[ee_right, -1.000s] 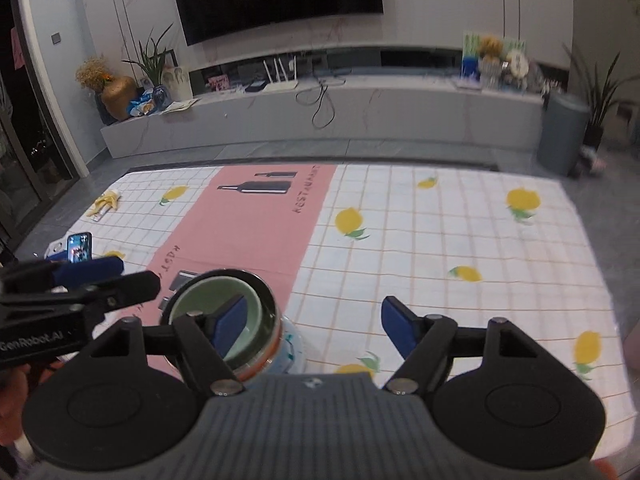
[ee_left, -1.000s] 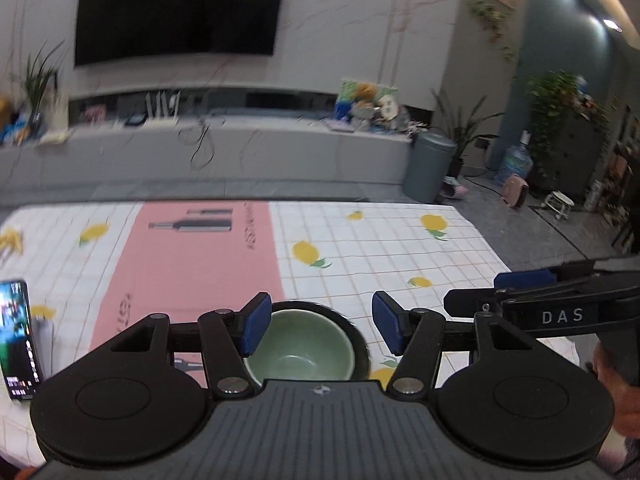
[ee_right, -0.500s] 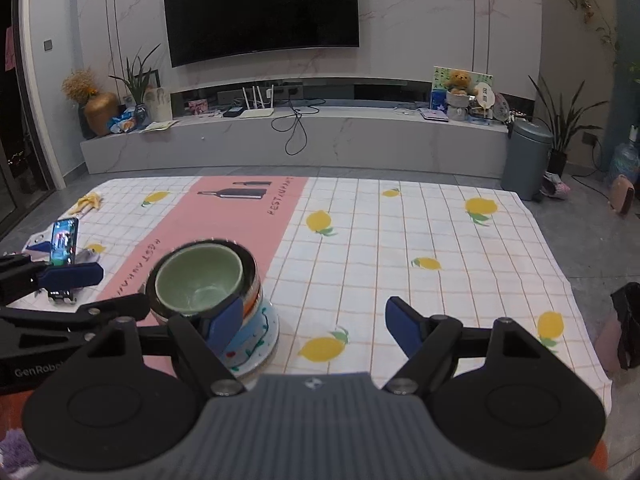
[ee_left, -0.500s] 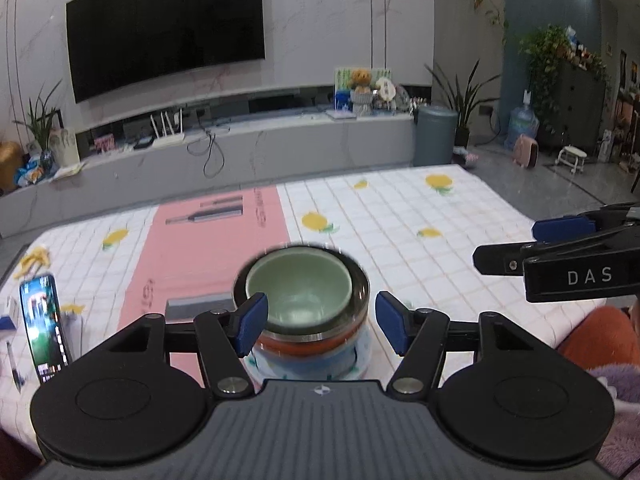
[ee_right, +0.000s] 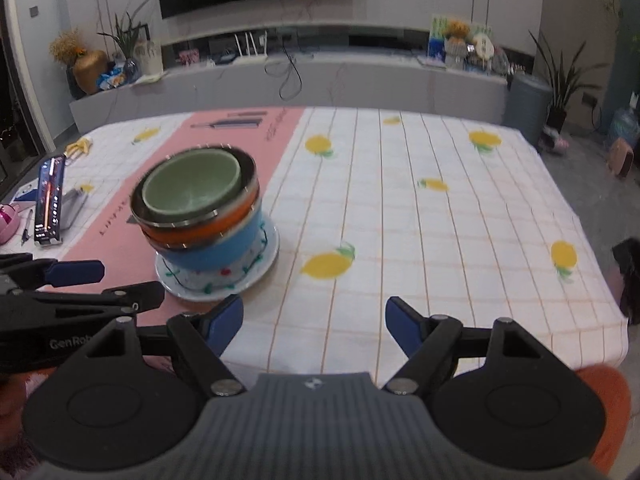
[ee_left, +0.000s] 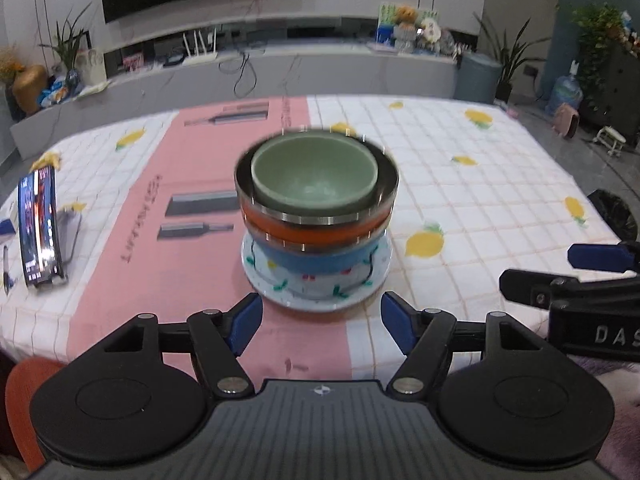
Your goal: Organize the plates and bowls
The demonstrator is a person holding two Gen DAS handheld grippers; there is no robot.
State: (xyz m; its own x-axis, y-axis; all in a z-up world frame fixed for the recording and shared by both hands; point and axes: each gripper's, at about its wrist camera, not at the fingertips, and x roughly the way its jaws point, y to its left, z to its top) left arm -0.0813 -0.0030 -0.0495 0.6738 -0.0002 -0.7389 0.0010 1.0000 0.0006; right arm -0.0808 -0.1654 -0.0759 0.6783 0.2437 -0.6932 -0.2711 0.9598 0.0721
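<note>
Bowls stacked on a plate, both your grippers empty.

The green bowl [ee_left: 314, 174] nests in steel, orange and blue bowls on the plate [ee_left: 316, 288], on the lemon-print table [ee_left: 480, 200] facing a TV wall. The stack sits just ahead of your left gripper [ee_left: 322, 322]; your right gripper [ee_right: 314, 322] is beside it. Both gape wide, now pulled back from the stack.
</note>
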